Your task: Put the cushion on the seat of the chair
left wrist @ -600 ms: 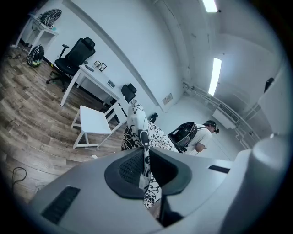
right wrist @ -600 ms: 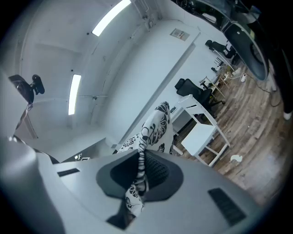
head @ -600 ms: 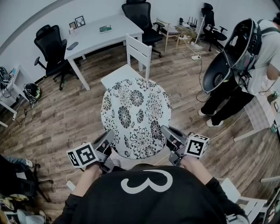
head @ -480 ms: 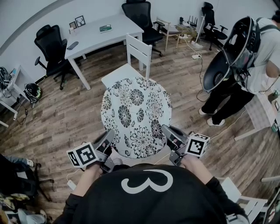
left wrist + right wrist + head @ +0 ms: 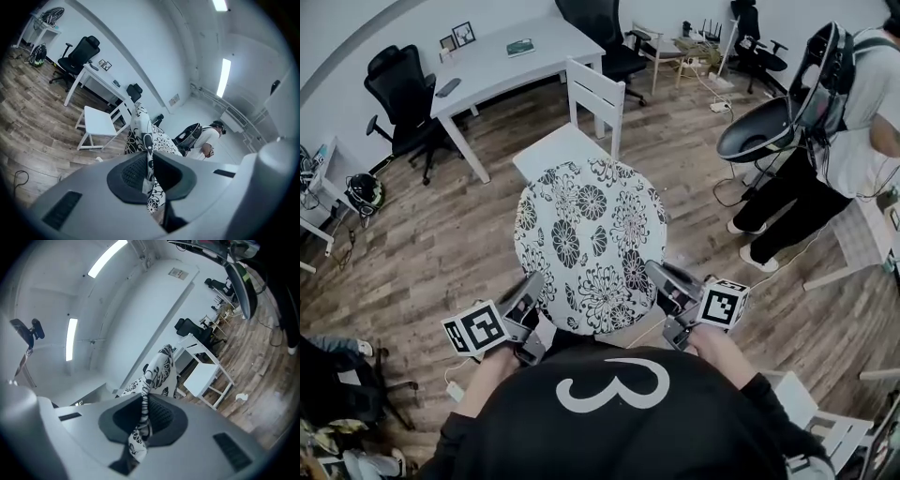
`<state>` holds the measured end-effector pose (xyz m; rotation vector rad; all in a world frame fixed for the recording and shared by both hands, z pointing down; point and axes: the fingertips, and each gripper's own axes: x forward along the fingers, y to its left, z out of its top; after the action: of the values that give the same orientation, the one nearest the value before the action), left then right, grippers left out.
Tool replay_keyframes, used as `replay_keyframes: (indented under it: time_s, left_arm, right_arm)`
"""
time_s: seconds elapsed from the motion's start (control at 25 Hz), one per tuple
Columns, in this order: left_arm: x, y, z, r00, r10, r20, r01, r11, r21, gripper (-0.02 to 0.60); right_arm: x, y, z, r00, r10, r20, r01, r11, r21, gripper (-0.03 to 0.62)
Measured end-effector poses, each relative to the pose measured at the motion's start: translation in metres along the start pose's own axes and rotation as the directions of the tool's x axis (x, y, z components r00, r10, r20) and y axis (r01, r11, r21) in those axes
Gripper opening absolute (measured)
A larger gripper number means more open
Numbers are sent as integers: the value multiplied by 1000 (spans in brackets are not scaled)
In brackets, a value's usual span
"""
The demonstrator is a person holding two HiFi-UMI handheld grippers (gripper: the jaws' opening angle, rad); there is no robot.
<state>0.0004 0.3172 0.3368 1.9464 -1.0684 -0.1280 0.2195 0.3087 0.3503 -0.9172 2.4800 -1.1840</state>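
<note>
The round floral cushion (image 5: 589, 246) is held up in the air between the person and the white chair (image 5: 555, 150). The left gripper (image 5: 532, 289) and right gripper (image 5: 659, 279) are each clamped on the fabric of its near edge.

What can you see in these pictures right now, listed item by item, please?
cushion: one, round, white with black flowers, held up in front of the chair
chair: one, white, on the floor beyond the cushion
desk: one, white, behind the chair
office chairs: at least three, black, beside the desk and along the far wall
floor: brown wood planks, under everything
bystander: one, pale shirt and dark trousers, at the right, with a big dark dish-shaped thing
left gripper: one, grey, shut on the cushion's left edge
right gripper: one, grey, shut on the cushion's right edge
</note>
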Motion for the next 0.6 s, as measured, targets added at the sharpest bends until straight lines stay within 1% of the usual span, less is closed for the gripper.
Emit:
replay_keyframes:
  time_s: [0.16,0.24,0.32,0.4,0.6]
  left_arm:
    - [19,28,8,1000,-3,-21,3,1000,-25,35]
    - [32,43,22,999,-6,-33,5,999,-45,35]
    - [49,55,46,999,-10,-47,8,998,-58,35]
    - [67,70,74,998,-9,-61,5,998,-62,35]
    - [104,122,138,996,18,-86,-24,997,-67,35]
  right_arm:
    - [25,-19,-1,1000,-17,-11,17,1000,14,26]
    - [43,-27,5,999,-28,-14,29,999,30,26]
    - [68,-38,19,999,-47,-18,47,998,43,26]
    - [100,-47,35,999,-45,-18,46,997,57,26]
    - [183,-80,58,995,-81,-50,85,992,90,26]
